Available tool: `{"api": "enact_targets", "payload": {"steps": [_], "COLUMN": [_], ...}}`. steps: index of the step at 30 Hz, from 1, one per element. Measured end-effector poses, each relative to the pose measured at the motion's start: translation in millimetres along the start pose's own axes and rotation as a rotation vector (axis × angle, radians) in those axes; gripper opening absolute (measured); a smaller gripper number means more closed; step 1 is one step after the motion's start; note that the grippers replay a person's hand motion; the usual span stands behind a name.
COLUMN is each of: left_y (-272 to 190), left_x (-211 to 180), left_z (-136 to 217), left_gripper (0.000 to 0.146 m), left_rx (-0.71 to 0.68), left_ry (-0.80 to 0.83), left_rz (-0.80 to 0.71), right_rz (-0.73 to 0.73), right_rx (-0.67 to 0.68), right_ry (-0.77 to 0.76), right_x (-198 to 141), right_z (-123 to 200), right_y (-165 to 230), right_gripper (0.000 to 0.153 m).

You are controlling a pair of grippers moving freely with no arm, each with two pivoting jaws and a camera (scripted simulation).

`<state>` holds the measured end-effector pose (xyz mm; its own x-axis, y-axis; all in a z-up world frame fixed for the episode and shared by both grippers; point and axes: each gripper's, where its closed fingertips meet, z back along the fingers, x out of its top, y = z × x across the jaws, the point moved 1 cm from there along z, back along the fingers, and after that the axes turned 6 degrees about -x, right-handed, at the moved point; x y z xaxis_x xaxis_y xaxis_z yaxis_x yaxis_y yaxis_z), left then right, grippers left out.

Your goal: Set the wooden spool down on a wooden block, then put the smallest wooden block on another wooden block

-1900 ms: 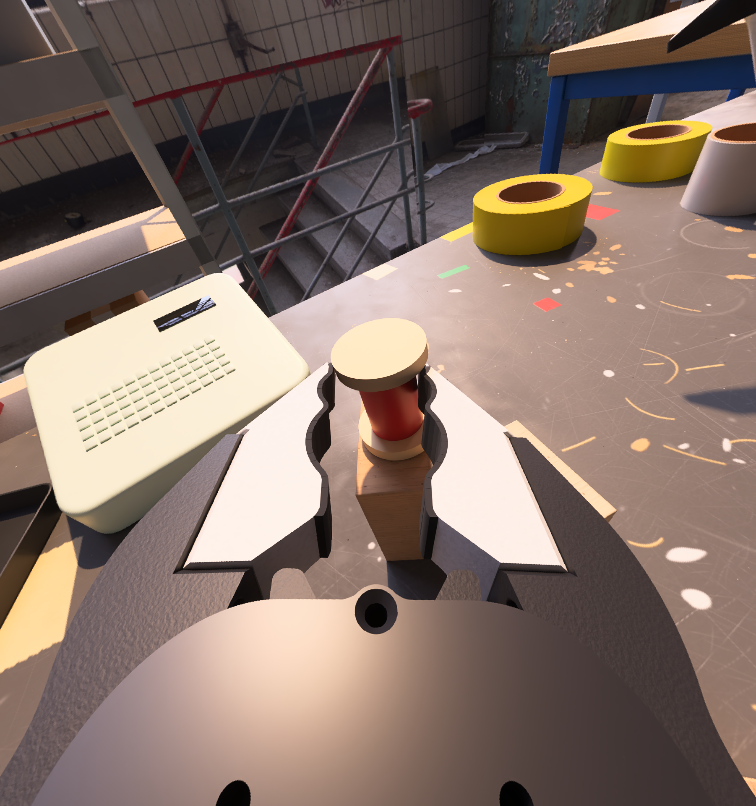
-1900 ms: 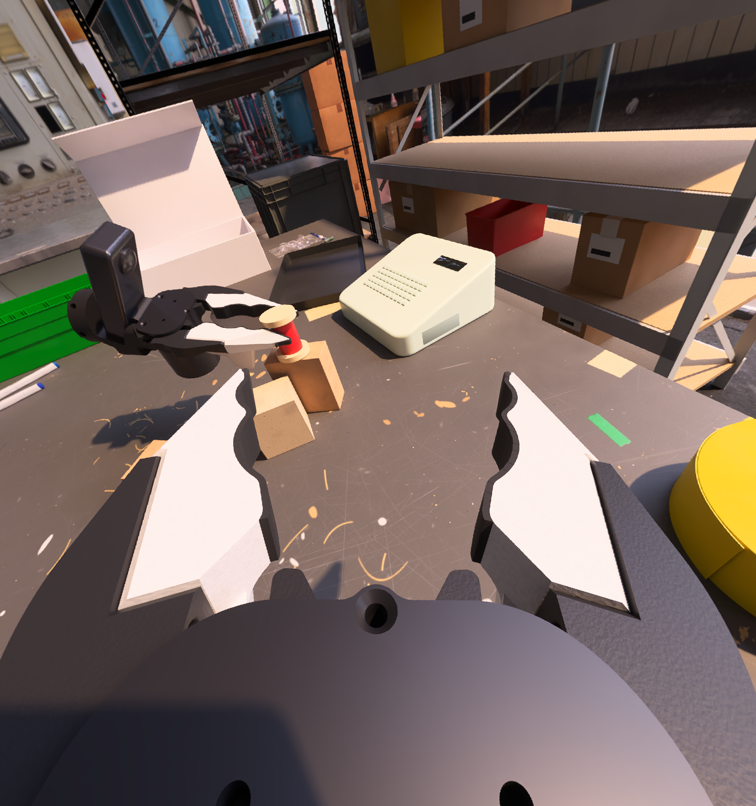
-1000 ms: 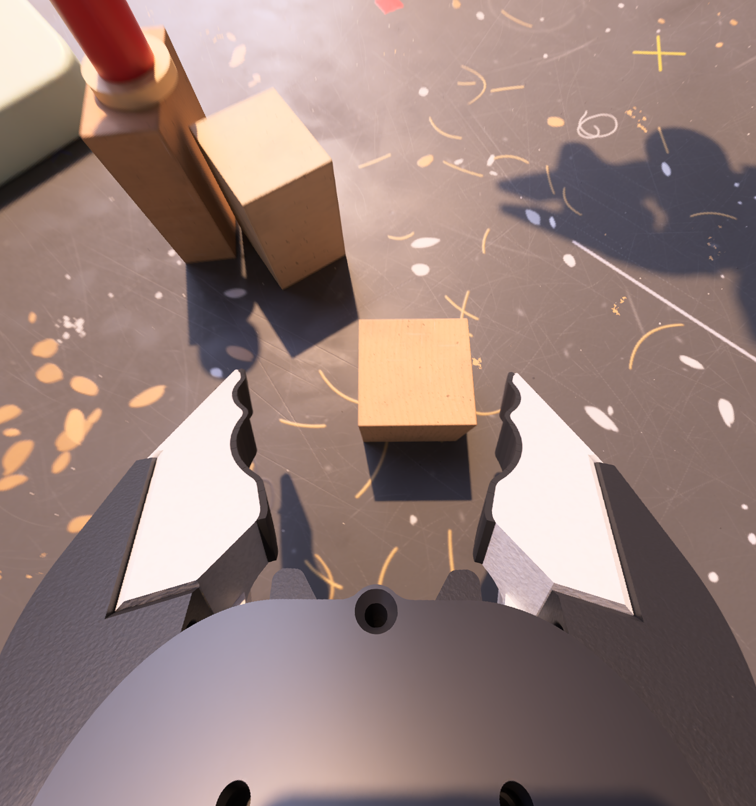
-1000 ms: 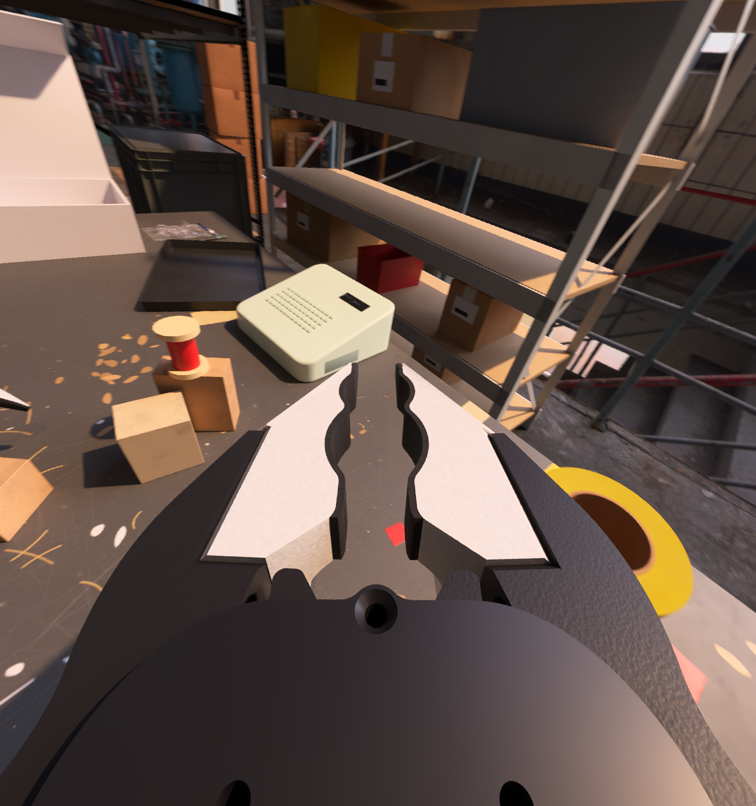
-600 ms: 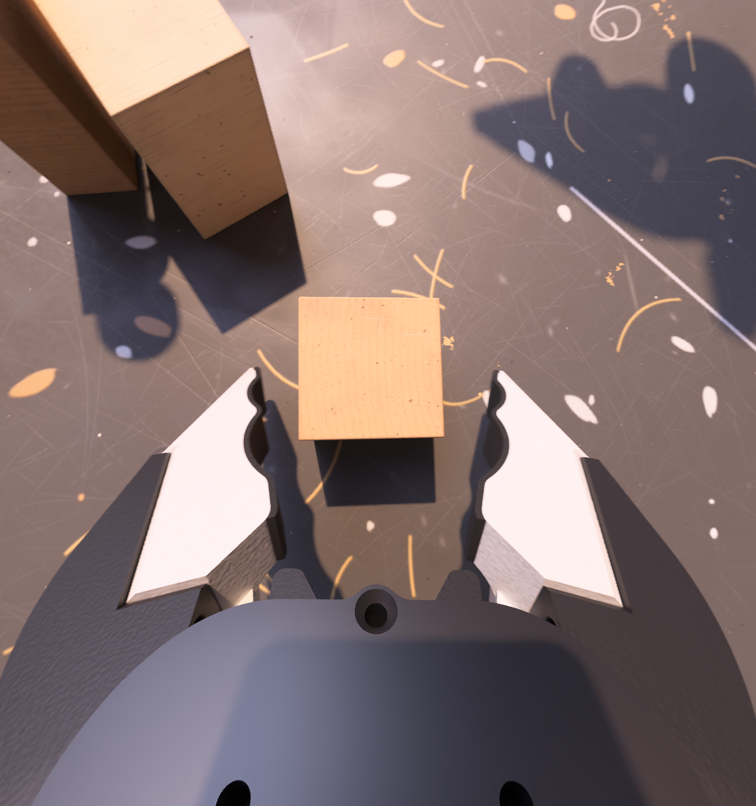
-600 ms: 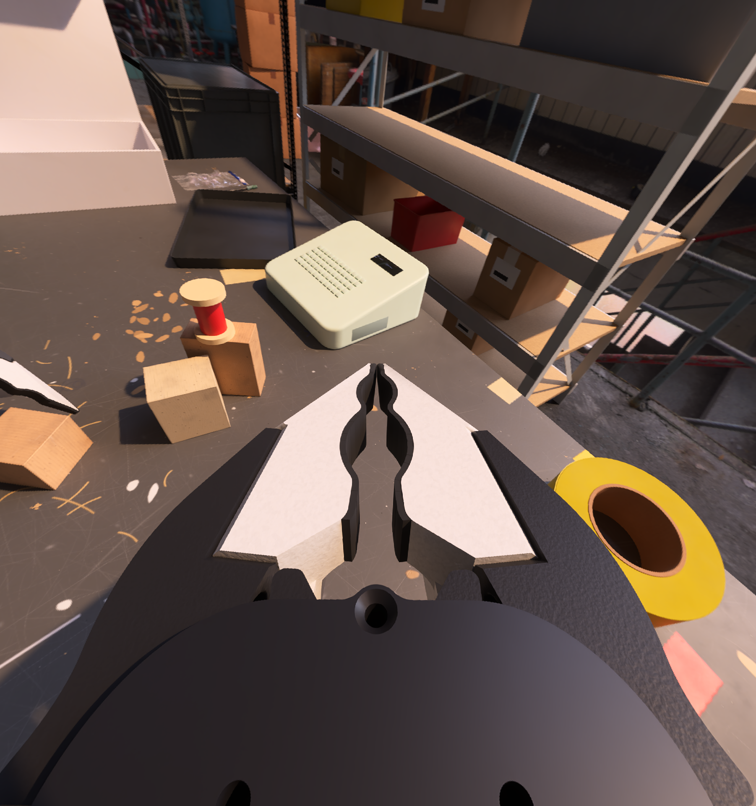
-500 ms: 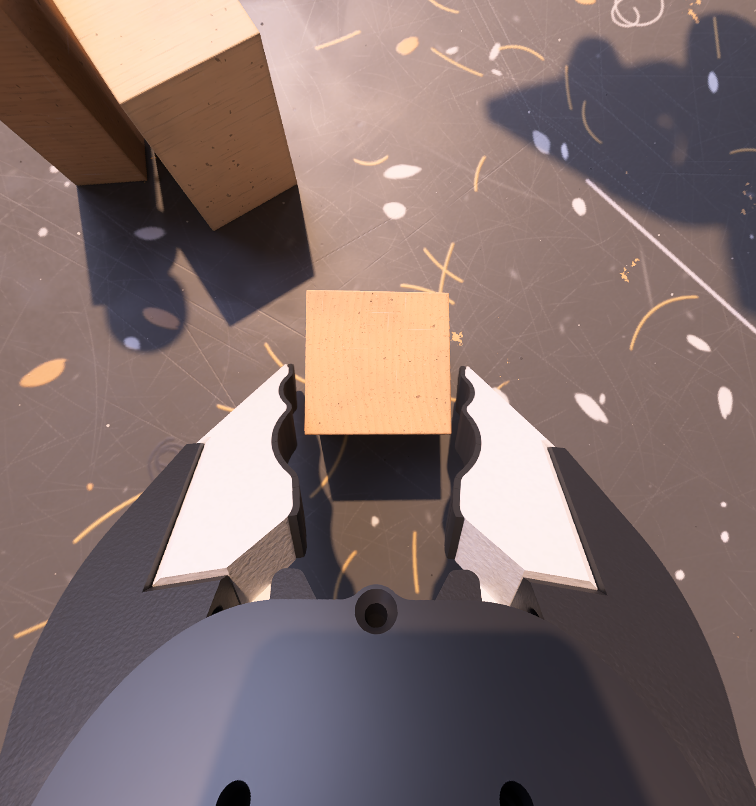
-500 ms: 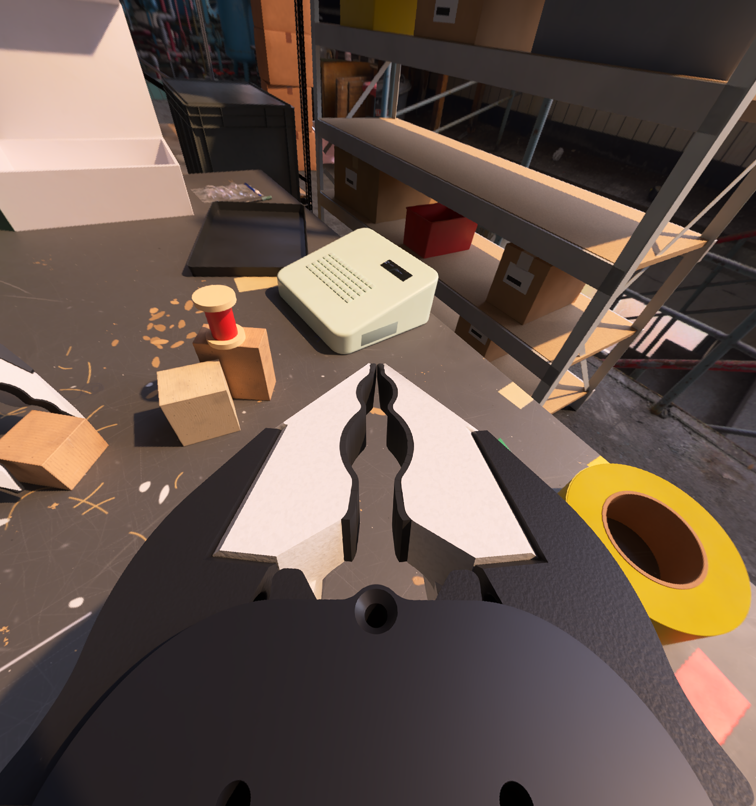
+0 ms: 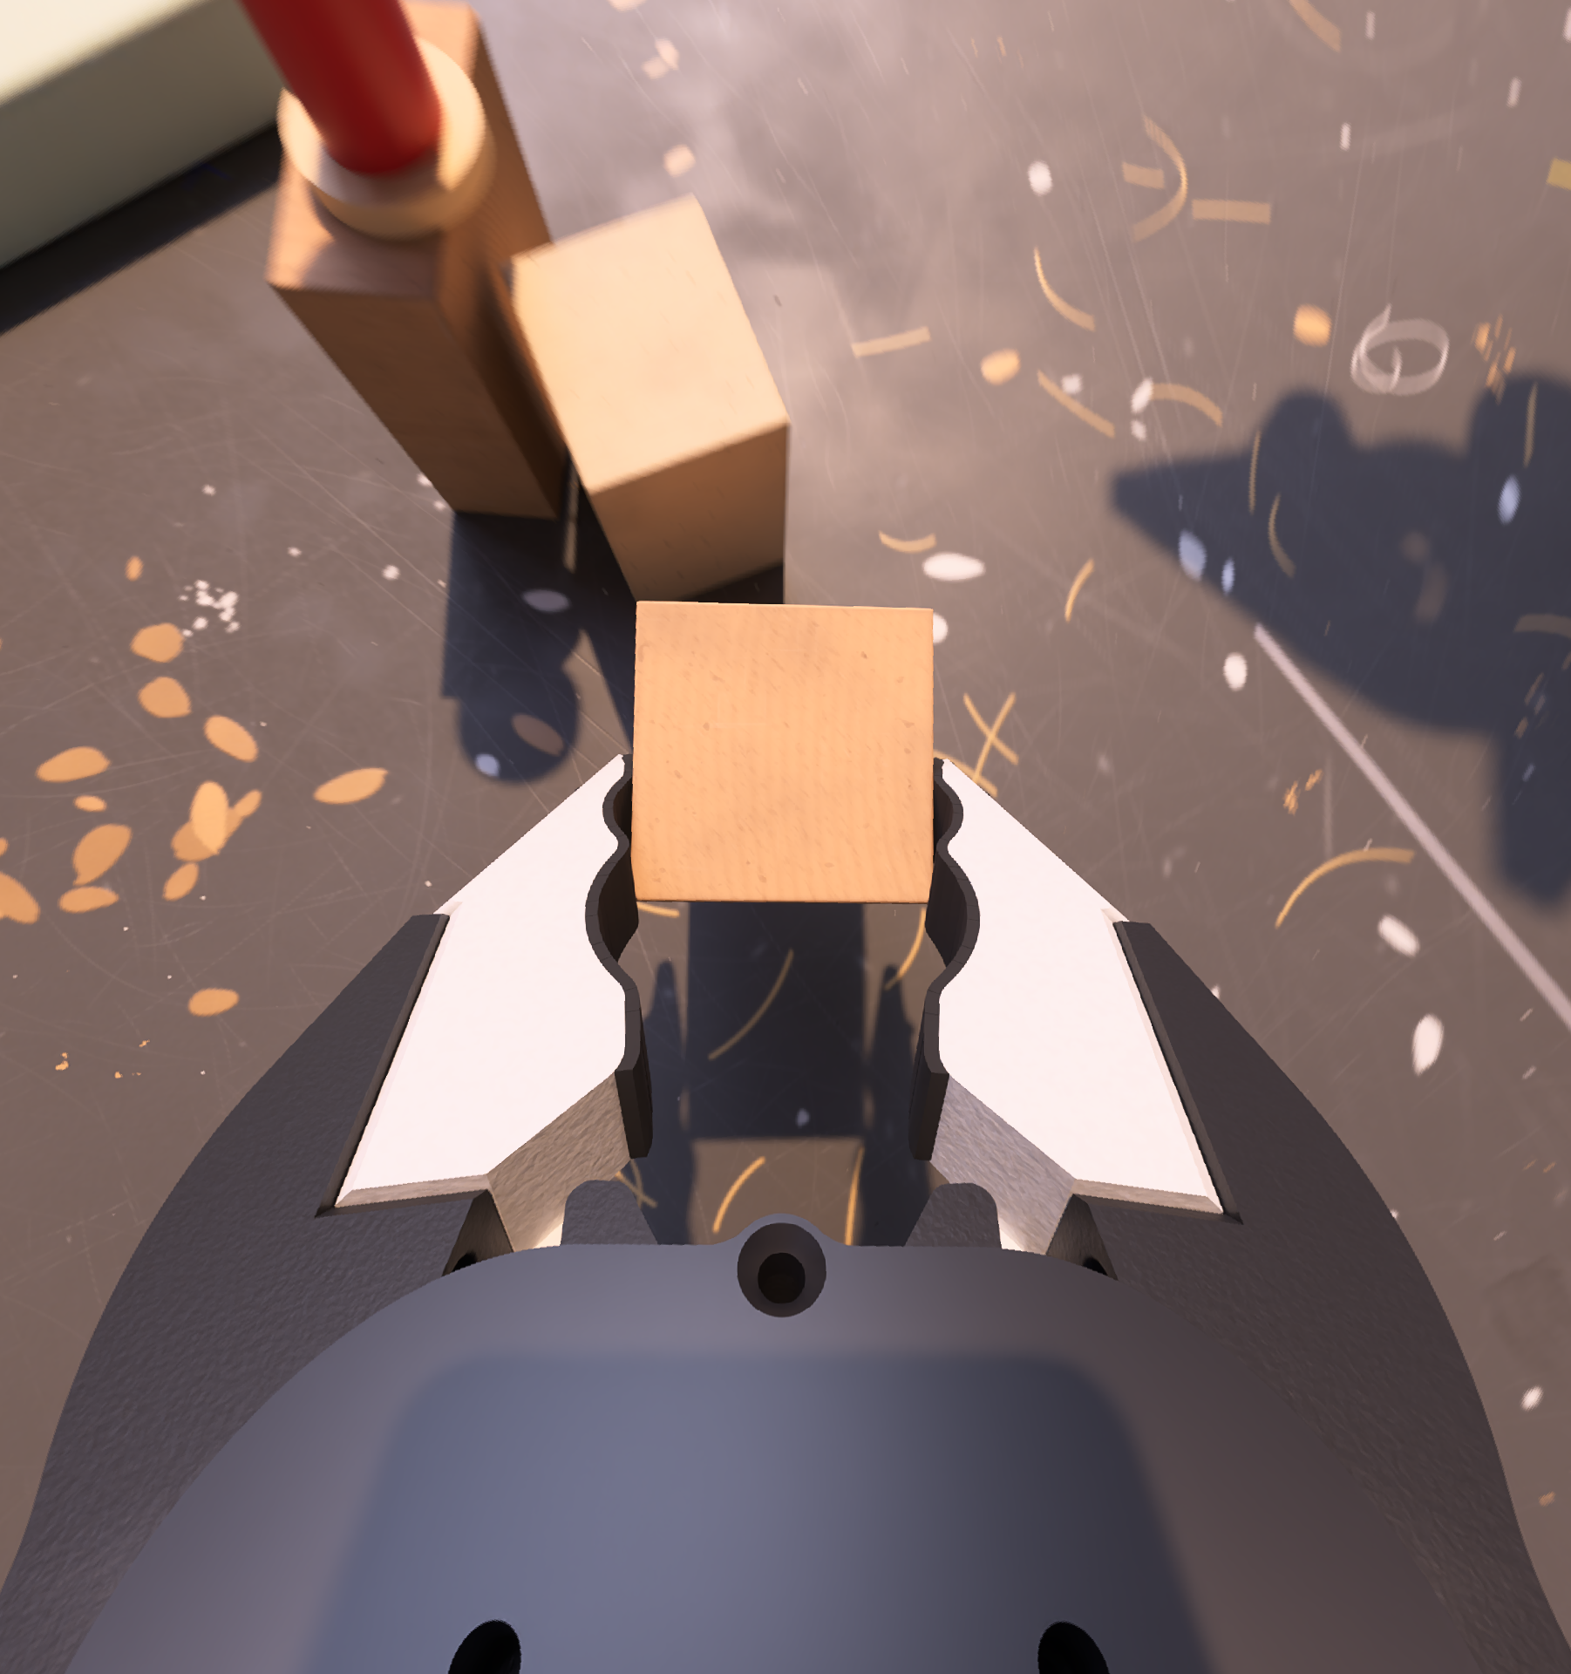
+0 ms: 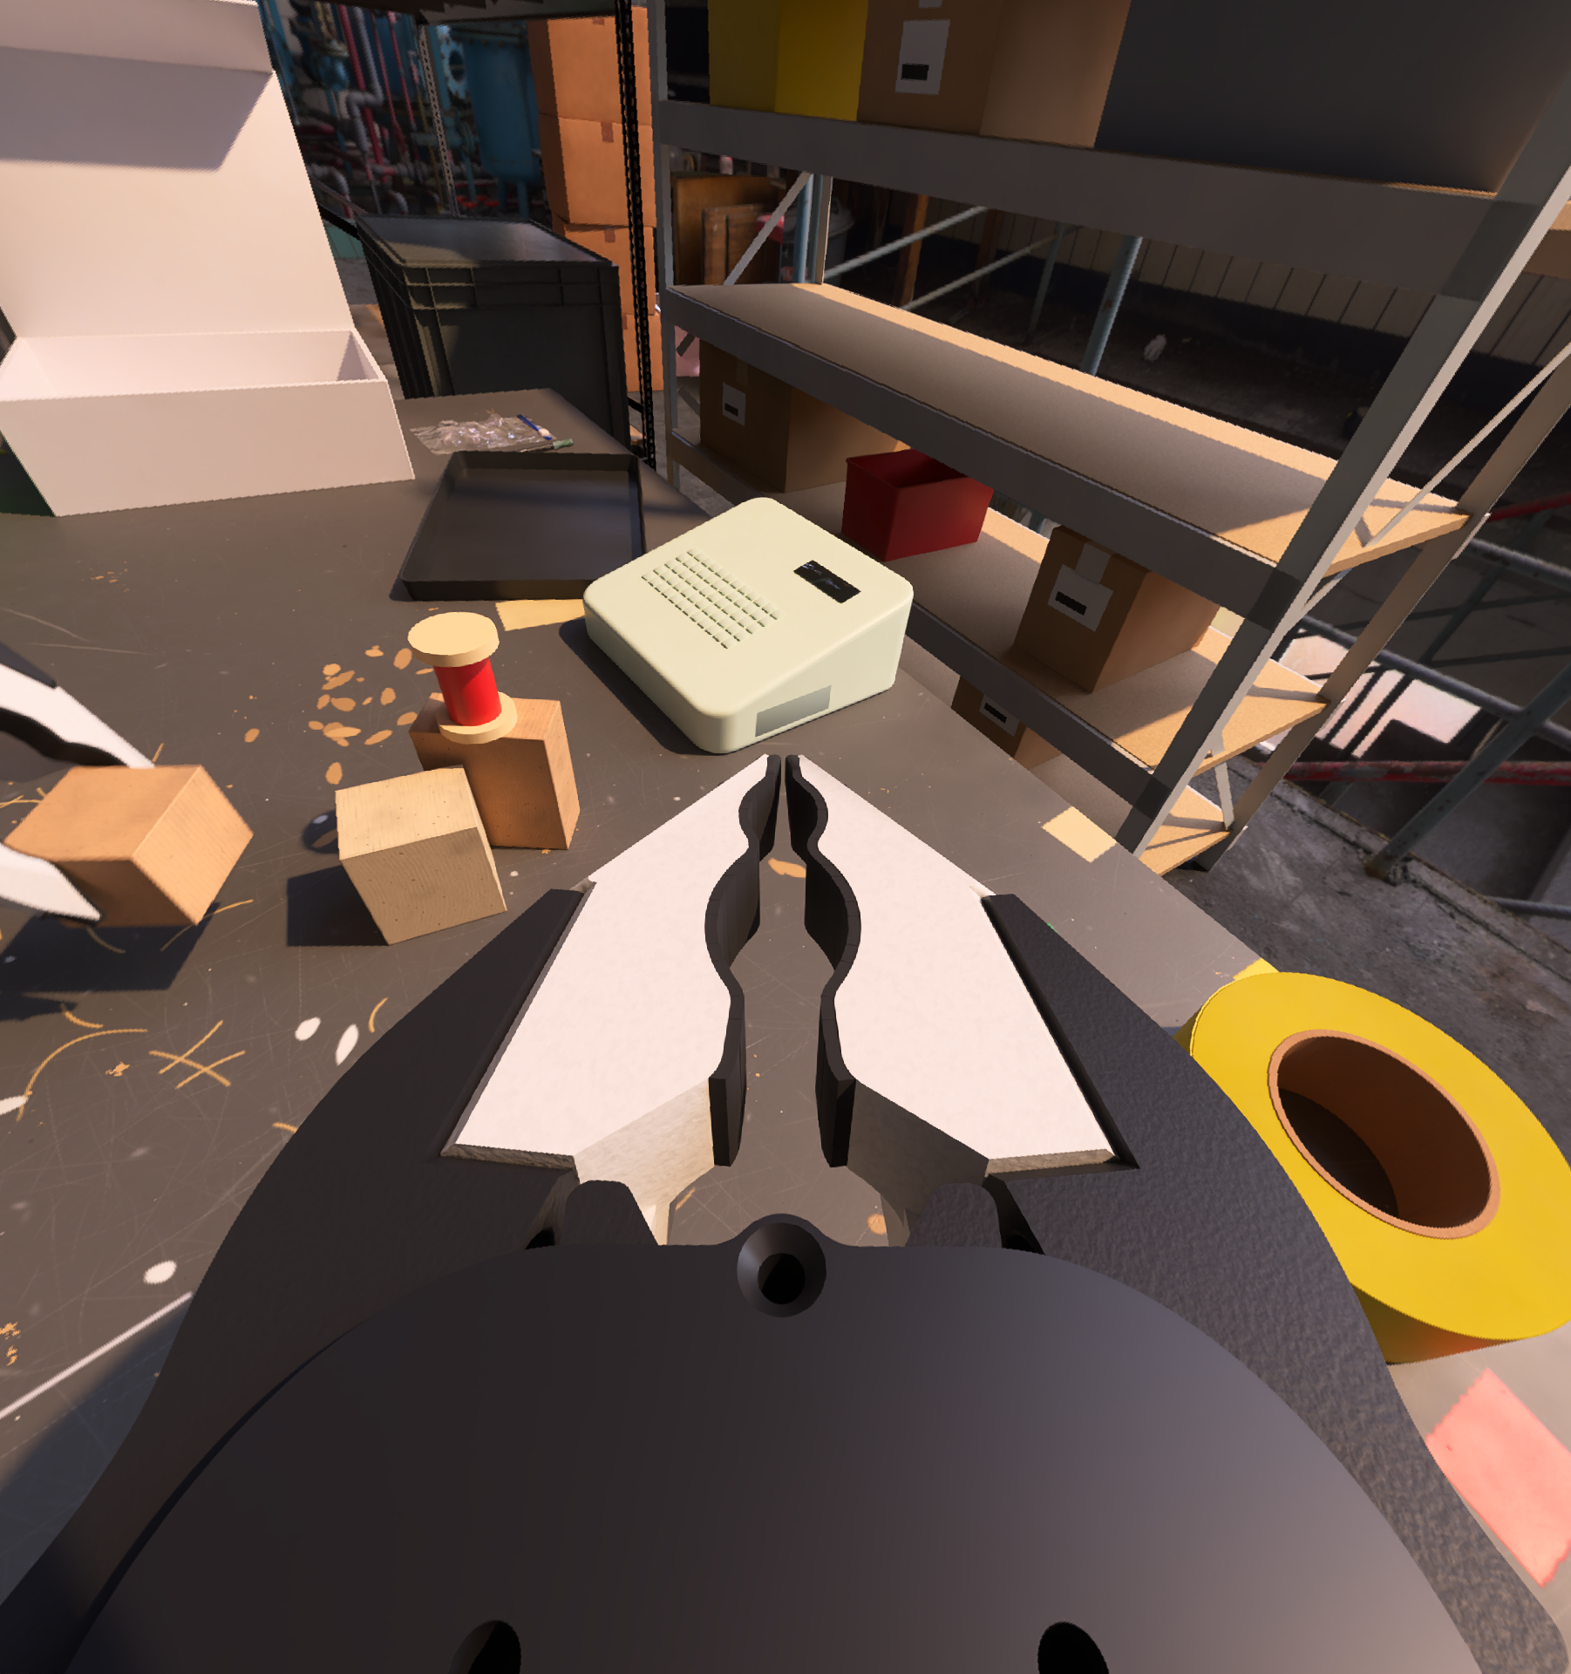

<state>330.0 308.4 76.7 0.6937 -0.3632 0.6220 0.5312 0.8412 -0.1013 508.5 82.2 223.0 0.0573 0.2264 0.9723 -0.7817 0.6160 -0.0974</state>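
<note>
Left fingers: the left gripper (image 9: 780,788) is clamped on a small pale-orange wooden cube (image 9: 782,752), lifted clear of the dark workbench (image 9: 220,906).
Right fingers: the right gripper (image 10: 780,770) is pressed together, holding nothing.
Done: a red-cored wooden spool (image 10: 463,670) stands on a tall brown wooden block (image 10: 515,779).
Left: set the cube on the bare pale wooden block (image 10: 415,856) beside it.
Pose: left gripper tilts downward; right hovers apart.
</note>
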Motion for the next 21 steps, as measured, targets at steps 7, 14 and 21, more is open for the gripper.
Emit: {"api": "enact_targets", "payload": {"steps": [7,14,21], "left_y": [20,23,19], "left_x": [38,40,42], "left_z": [1,-3,-6], "left_gripper": [0.063,0.063,0.063], "left_rx": [0.072,0.096,0.102], "left_ry": [-0.034,-0.007,0.016], "left_rz": [0.145,0.213,0.283], "right_rz": [0.004,-0.012,-0.024], "right_rx": [-0.001,0.018,0.033], "right_ry": [-0.001,-0.021,-0.038], "right_x": [0,0,0], "right_z": [0,0,0], "right_y": [0,0,-1], "right_gripper": [0.001,0.001,0.0]}}
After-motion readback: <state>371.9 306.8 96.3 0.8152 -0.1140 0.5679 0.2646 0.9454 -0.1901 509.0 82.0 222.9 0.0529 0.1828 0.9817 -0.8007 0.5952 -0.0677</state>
